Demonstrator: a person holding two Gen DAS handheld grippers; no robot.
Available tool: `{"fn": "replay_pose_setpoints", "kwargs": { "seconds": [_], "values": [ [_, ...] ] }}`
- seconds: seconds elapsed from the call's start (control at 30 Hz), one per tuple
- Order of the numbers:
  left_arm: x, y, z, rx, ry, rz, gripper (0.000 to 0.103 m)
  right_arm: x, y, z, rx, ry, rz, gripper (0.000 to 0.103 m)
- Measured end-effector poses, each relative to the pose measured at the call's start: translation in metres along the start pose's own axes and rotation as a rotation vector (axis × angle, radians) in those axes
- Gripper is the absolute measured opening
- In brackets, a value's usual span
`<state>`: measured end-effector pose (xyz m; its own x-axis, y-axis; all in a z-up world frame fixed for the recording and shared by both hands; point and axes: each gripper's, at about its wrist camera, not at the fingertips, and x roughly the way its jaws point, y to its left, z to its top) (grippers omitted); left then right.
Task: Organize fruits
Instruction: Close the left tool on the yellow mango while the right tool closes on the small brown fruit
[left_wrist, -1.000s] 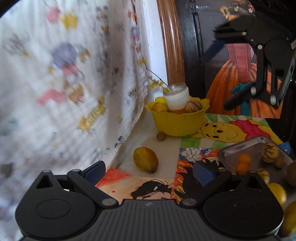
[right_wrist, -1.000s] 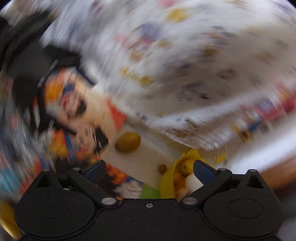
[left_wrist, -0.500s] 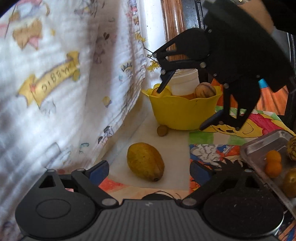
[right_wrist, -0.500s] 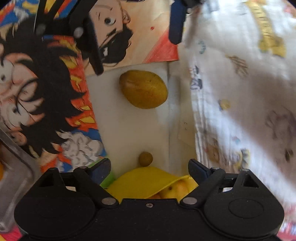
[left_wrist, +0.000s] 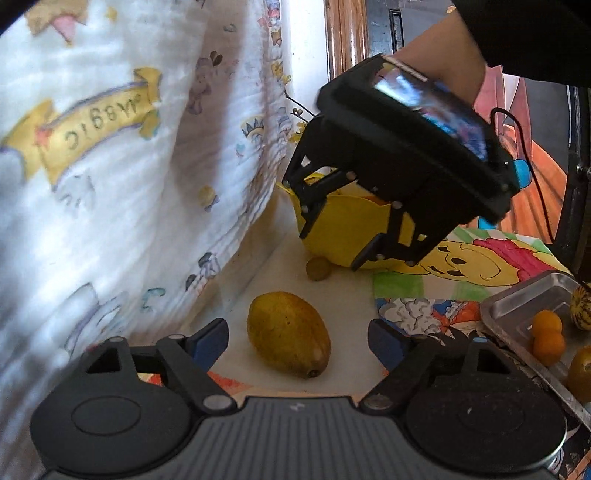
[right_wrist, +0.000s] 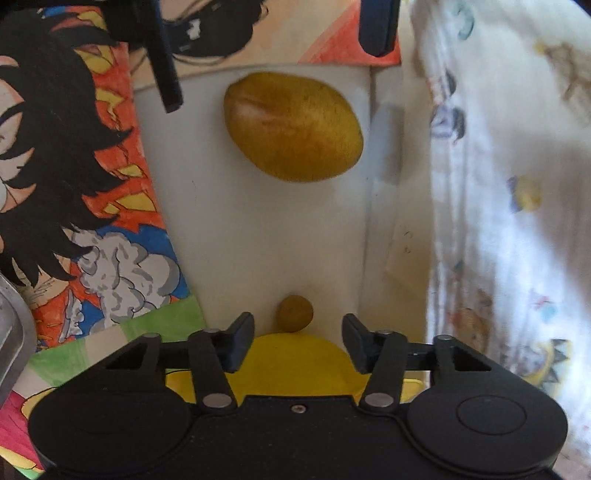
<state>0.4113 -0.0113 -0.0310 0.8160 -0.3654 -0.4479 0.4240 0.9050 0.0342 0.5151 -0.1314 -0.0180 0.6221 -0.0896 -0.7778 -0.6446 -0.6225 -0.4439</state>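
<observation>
Left gripper (left_wrist: 295, 336) sits right at the mango (left_wrist: 289, 339), fingers closing in but not touching, its long axis slanting across the gap. Right gripper (right_wrist: 298, 341) hangs over the yellow bowl (left_wrist: 343, 236), fingers narrowing on nothing, small round fruit (right_wrist: 295, 312) just ahead on the table (right_wrist: 258, 240).

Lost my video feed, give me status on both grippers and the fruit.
Left hand-held gripper closing around mango, no contact. Right hand-held gripper closing, empty, above small fruit. Yellow bowl close behind.

Mango (right_wrist: 293, 125) beyond small brown fruit (right_wrist: 295, 313)

Mirrored "Magic" on yellow banner (left_wrist: 79, 127), white printed cloth (left_wrist: 122, 206).
</observation>
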Motion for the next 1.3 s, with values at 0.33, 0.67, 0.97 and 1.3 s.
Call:
{"fn": "replay_pose_setpoints", "kwargs": {
  "seconds": [0.33, 0.67, 0.97, 1.3],
  "values": [
    [0.016, 0.021, 0.002, -0.150, 0.035, -0.063, 0.076, 0.019, -0.028, -0.008, 0.047, 0.023, 0.071, 0.040],
    [0.030, 0.030, 0.004, -0.216, 0.051, -0.092, 0.068, 0.035, -0.060, 0.007, 0.035, 0.040, 0.125, 0.033],
    [0.043, 0.034, 0.006, -0.265, 0.075, -0.084, 0.060, 0.046, -0.081, 0.005, 0.063, 0.041, 0.145, 0.032],
    [0.039, 0.037, 0.005, -0.274, 0.074, -0.079, 0.059, 0.039, -0.088, 0.000, 0.091, 0.019, 0.128, 0.029]
  ]
}}
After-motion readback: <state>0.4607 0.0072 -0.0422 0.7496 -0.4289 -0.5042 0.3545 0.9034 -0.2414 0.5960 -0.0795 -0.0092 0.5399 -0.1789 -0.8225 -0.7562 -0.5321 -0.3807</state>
